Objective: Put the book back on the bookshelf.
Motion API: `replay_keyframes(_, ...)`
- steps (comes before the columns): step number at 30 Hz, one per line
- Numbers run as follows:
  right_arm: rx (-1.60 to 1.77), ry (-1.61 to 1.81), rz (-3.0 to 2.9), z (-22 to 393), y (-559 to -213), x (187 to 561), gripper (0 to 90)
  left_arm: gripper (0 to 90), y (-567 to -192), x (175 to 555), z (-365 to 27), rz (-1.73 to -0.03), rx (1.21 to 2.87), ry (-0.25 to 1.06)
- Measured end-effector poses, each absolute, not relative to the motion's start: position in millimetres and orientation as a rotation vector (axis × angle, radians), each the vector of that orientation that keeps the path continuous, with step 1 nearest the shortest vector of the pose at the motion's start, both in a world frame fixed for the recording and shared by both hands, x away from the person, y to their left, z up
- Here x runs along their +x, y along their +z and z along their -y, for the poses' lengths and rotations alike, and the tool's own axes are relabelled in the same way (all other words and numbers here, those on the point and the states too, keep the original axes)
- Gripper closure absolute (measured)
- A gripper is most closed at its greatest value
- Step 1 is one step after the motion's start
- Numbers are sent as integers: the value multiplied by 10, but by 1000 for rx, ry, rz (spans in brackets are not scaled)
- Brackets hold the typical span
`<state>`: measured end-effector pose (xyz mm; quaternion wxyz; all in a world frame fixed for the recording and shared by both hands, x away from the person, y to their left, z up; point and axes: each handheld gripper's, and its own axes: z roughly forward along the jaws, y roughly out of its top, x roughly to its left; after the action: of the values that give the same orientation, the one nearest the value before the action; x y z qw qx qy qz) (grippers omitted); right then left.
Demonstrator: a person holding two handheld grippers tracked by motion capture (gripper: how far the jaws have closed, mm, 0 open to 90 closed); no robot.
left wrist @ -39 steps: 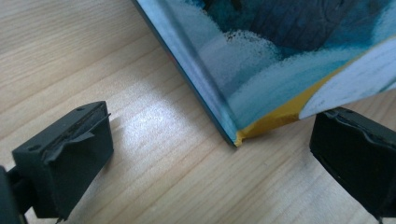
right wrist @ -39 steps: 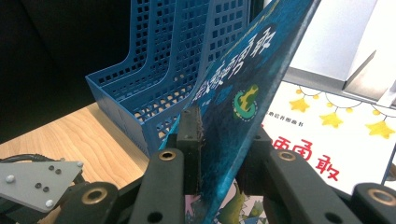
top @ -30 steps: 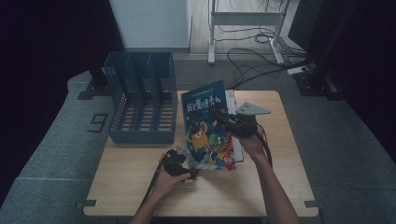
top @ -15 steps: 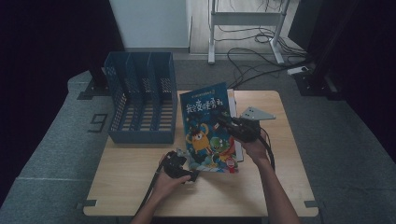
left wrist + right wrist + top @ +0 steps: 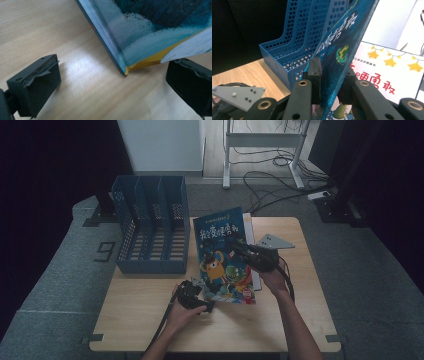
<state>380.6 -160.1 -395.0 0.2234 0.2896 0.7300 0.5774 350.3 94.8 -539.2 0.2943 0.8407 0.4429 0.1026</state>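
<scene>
A picture book with a blue cartoon cover stands tilted above the table, its top leaning toward the rack. My right gripper is shut on its right edge; in the right gripper view both jaws press the cover from either side. My left gripper lies low at the book's near left corner. In the left gripper view its jaws stand wide apart, with the book's yellow-tipped corner between them, touching neither pad.
A blue mesh file rack with several slots stands at the table's back left, close beside the book. Another book, with yellow stars and red characters, lies flat under the held one. Bare wooden tabletop spreads along the front.
</scene>
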Motion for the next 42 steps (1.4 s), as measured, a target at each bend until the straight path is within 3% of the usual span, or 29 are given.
replay_keyframes(42,733,1727,-2039,1926,-4100,3390,798,65,-5376,3385,-937,-1169,2158,286)
